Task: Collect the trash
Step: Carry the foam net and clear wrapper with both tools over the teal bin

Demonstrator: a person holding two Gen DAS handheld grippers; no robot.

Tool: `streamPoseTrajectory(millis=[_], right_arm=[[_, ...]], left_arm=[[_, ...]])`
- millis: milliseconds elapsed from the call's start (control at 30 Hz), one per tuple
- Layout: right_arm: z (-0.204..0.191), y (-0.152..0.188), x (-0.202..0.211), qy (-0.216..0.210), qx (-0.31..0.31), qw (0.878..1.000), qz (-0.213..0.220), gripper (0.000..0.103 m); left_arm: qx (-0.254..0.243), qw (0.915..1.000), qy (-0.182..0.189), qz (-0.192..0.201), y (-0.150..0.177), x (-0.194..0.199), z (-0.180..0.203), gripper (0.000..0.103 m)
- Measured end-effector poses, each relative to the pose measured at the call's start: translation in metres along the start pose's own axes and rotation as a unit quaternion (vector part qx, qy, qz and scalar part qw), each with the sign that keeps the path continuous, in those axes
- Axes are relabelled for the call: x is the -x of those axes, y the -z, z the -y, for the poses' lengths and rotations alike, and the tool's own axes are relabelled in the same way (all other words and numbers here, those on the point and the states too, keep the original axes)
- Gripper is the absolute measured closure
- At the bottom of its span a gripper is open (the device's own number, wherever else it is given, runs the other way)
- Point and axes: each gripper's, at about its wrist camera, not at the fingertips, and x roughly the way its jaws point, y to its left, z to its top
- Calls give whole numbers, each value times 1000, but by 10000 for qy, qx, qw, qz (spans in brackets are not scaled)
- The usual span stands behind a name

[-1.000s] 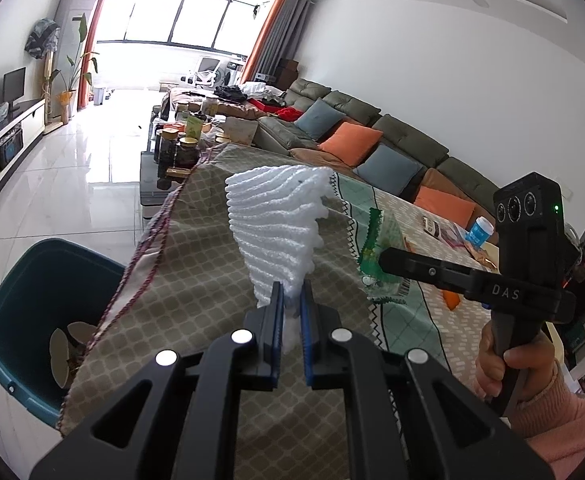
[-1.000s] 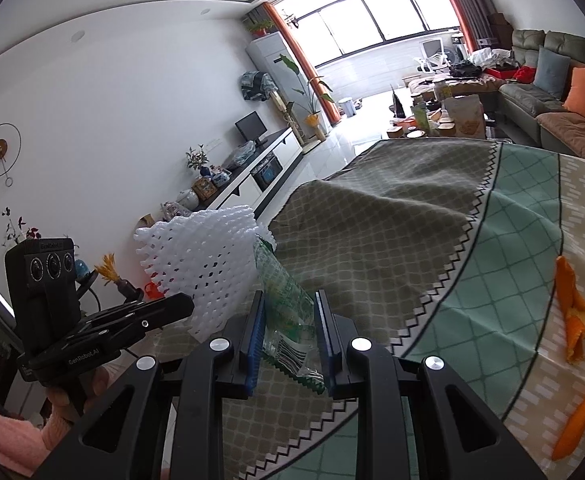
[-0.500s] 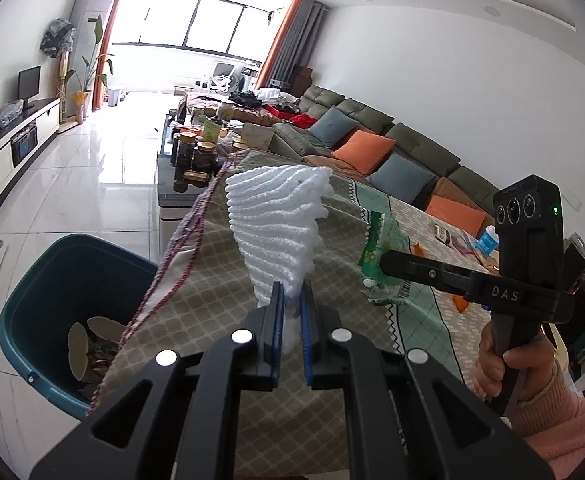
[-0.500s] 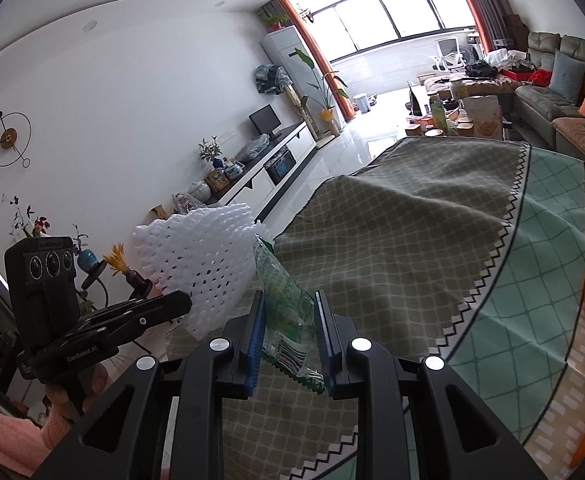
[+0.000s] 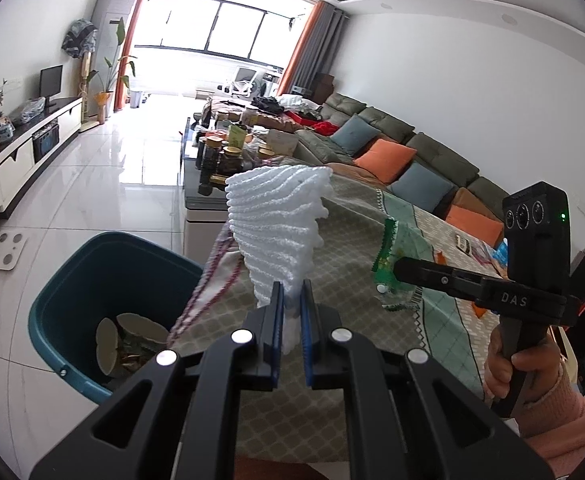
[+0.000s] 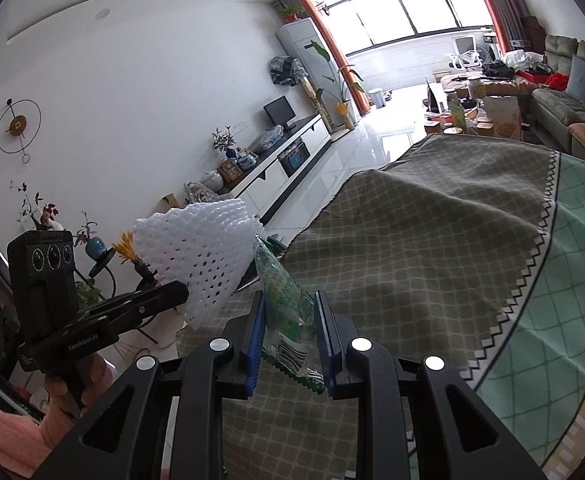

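Left wrist view, left to right. White bathroom scale is lying on the pale tiled floor at far left. Teal plastic waste bin is standing on the floor just beside the worktop's left edge, holding some brownish discarded pieces at its bottom. Left gripper is sitting closed on the narrow lower end of a white foam mesh fruit sleeve; the sleeve is fanning upward above the blue-lined jaws, over the left edge of the worktop and near the bin. Worktop covered in an olive and mint lattice-pattern cloth is stretching away to the right. Right gripper is reaching in from the right, gripping a crumpled green and clear plastic wrapper, with a hand in a pink sleeve holding its handle. Grey-green sofa with orange and blue cushions is running along the far right wall.

Right wrist view, left to right. Left gripper body is showing at lower left, the foam sleeve standing beyond it. The right gripper's jaws are pressing on the wrapper, which is sticking up between them above the cloth. Low white media cabinet is lining the far wall.
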Motion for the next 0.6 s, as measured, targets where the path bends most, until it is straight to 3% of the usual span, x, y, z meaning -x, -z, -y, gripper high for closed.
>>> streamPoseTrajectory(millis=[600], right_arm=[[-25, -9, -28, -213, 261, 9993, -190, 79]], left_arm=[[238, 9988, -419, 107, 5, 14, -28, 93]])
